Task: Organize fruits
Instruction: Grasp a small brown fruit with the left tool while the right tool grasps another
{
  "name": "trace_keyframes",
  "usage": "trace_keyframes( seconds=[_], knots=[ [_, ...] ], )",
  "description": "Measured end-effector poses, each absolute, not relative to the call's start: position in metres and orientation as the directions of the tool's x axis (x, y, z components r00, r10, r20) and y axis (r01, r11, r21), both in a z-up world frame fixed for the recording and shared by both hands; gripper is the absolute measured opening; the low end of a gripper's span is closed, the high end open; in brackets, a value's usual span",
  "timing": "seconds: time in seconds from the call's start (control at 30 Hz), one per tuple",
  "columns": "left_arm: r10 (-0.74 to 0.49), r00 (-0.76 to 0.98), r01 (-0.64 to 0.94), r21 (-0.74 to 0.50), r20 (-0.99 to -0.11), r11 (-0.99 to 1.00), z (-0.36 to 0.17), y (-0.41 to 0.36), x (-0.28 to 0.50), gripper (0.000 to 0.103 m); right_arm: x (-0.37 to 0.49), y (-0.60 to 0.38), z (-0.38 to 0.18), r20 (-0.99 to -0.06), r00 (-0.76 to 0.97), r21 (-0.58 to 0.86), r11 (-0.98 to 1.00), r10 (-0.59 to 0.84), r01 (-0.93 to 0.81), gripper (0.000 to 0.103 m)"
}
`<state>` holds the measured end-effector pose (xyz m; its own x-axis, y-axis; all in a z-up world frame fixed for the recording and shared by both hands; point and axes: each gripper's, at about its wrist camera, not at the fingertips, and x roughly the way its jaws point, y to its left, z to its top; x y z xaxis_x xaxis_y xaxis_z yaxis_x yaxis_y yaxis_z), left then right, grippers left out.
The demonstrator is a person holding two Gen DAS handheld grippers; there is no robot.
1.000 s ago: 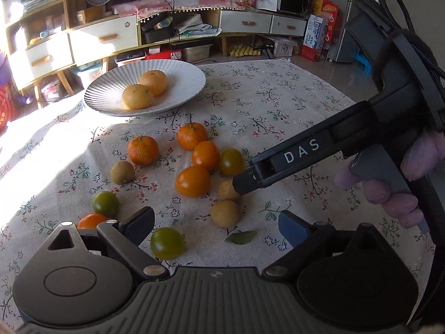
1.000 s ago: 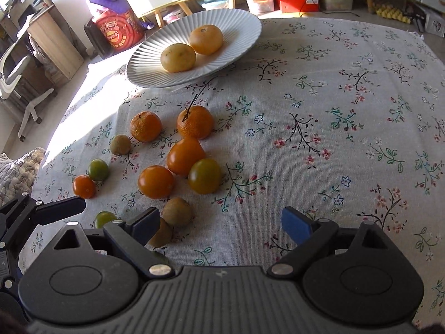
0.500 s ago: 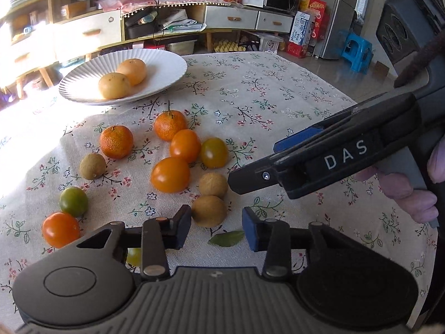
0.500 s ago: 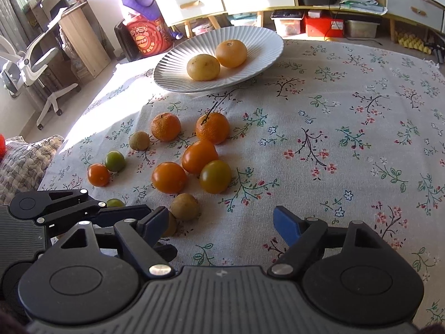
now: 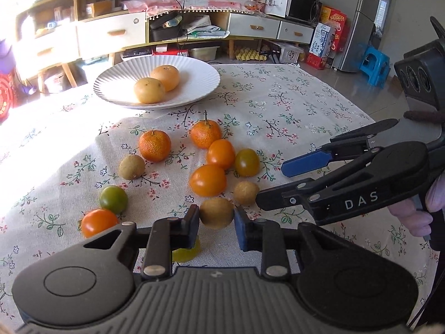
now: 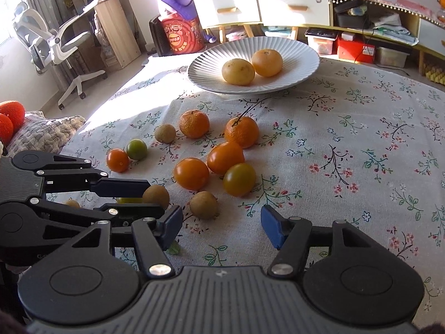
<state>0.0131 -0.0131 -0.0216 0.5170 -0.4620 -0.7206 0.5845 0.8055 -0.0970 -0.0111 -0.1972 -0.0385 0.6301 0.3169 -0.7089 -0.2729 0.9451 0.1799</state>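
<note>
My left gripper (image 5: 217, 222) is shut on a small brown round fruit (image 5: 217, 213), pads pressing both its sides just above the floral tablecloth. My right gripper (image 6: 221, 224) is closing. A second brown fruit (image 6: 203, 204) lies just ahead of its tips, untouched by the pads. In the left wrist view the right gripper (image 5: 269, 183) comes in from the right, its lower fingertip next to that fruit (image 5: 244, 193). Tangerines (image 5: 154, 145), orange tomatoes (image 5: 207, 180) and a green tomato (image 5: 113, 199) lie loose. The white ribbed plate (image 5: 194, 69) holds two yellow-orange fruits.
A yellow-green fruit (image 5: 186, 253) sits half hidden under my left fingers. A third brown fruit (image 5: 131, 167) and a red-orange tomato (image 5: 98, 222) lie at the left. Cabinets and drawers (image 5: 111, 32) stand behind the table, and an office chair (image 6: 55, 41) is off its left edge.
My left jaws went from wide open to shut on the brown fruit. My right jaws have narrowed, and the right gripper has rolled so its blue pad shows in the left wrist view.
</note>
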Motion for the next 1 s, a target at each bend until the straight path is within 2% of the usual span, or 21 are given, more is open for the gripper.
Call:
trace_keyframes(
  seconds=[0.17, 0.5, 0.73, 1.0],
  knots=[
    [-0.469, 0.524, 0.569, -0.117, -0.711, 0.814, -0.016, -0.005, 0.012, 0.016, -0.01, -0.191, -0.041, -0.713, 0.625, 0.167, 0.943, 0.318, -0.289, 0.053],
    [-0.481, 0.528, 0.56, -0.139, -0.7, 0.817, -0.01, 0.002, 0.013, 0.016, -0.007, -0.173, -0.047, -0.723, 0.616, 0.126, 0.937, 0.312, -0.327, 0.035],
    [-0.486, 0.515, 0.543, -0.171, -0.706, 0.822, -0.011, 0.007, 0.017, 0.016, -0.009, -0.157, -0.046, -0.716, 0.641, 0.033, 0.931, 0.275, -0.362, 0.022],
    [-0.486, 0.521, 0.54, -0.17, -0.702, 0.824, -0.009, 0.009, 0.019, 0.016, -0.01, -0.155, -0.042, -0.712, 0.647, 0.032, 0.933, 0.274, -0.359, 0.022]
  ],
)
